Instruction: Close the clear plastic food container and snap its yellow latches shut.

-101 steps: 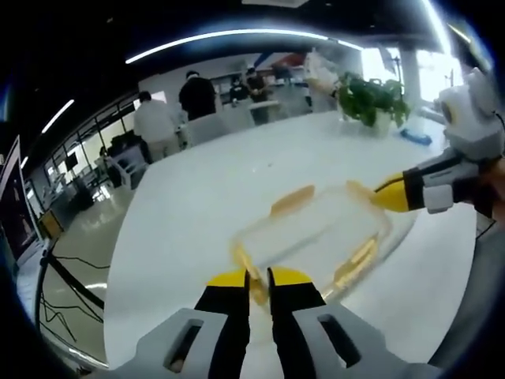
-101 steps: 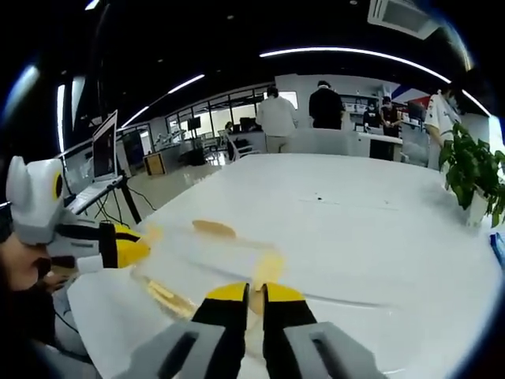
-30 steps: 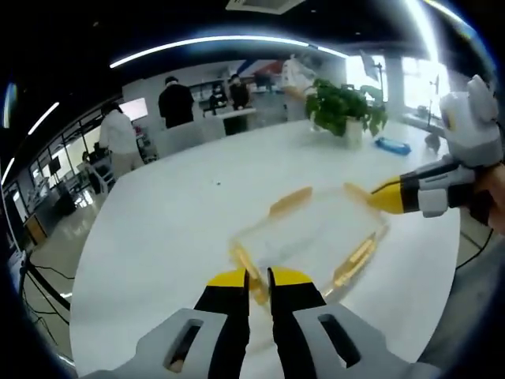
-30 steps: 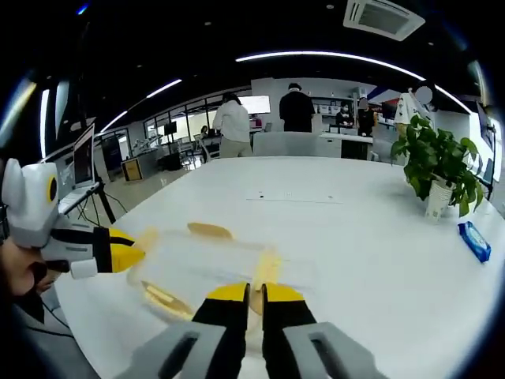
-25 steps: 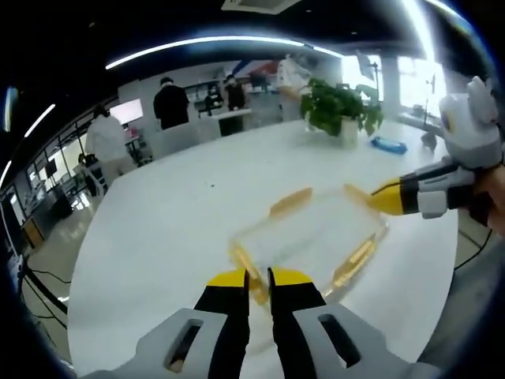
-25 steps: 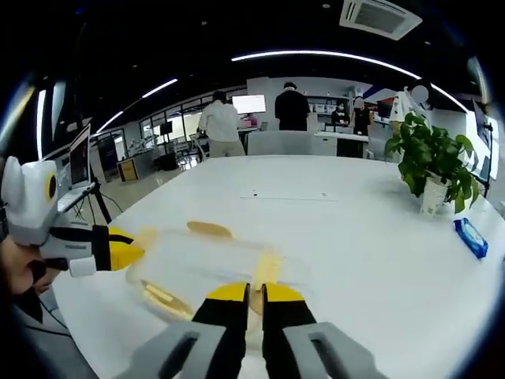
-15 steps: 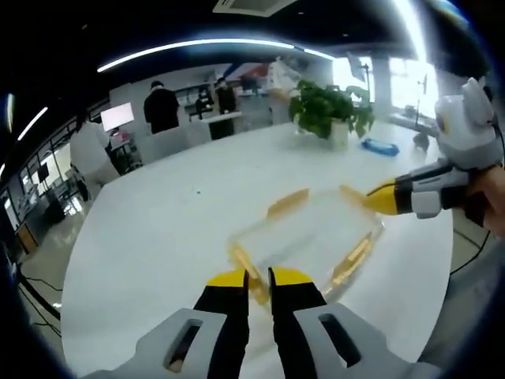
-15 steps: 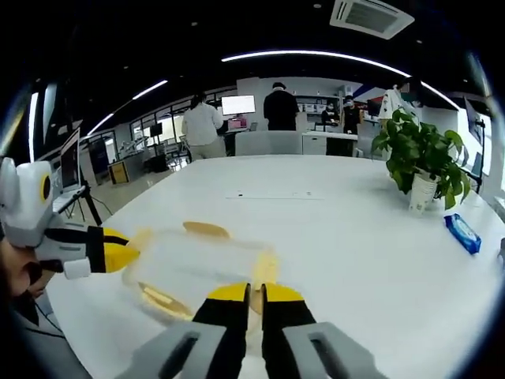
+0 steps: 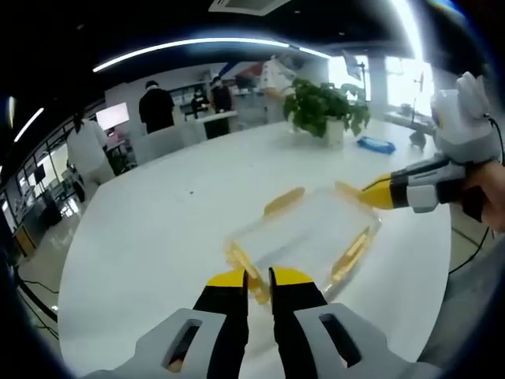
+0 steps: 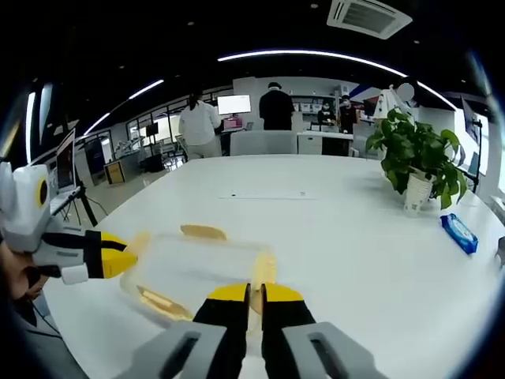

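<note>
The clear plastic food container [image 9: 304, 237] sits on the white table [image 9: 158, 237], near the edge closest to the person, held between the two grippers at opposite ends. Its walls are see-through and nothing can be made out inside it. Four yellow latches stick out from its sides; in the left gripper view the near latch [image 9: 243, 264] lies between the jaws of the left gripper [image 9: 257, 278], which are drawn narrow and pinch it. In the right gripper view, the right gripper [image 10: 256, 292] likewise has its jaws nearly together on a yellow latch [image 10: 263, 272] at its end of the container [image 10: 193, 264]. A potted plant [image 10: 414, 170] and a blue packet [image 10: 459, 233] sit well apart, farther along the table [image 10: 331, 229].
</note>
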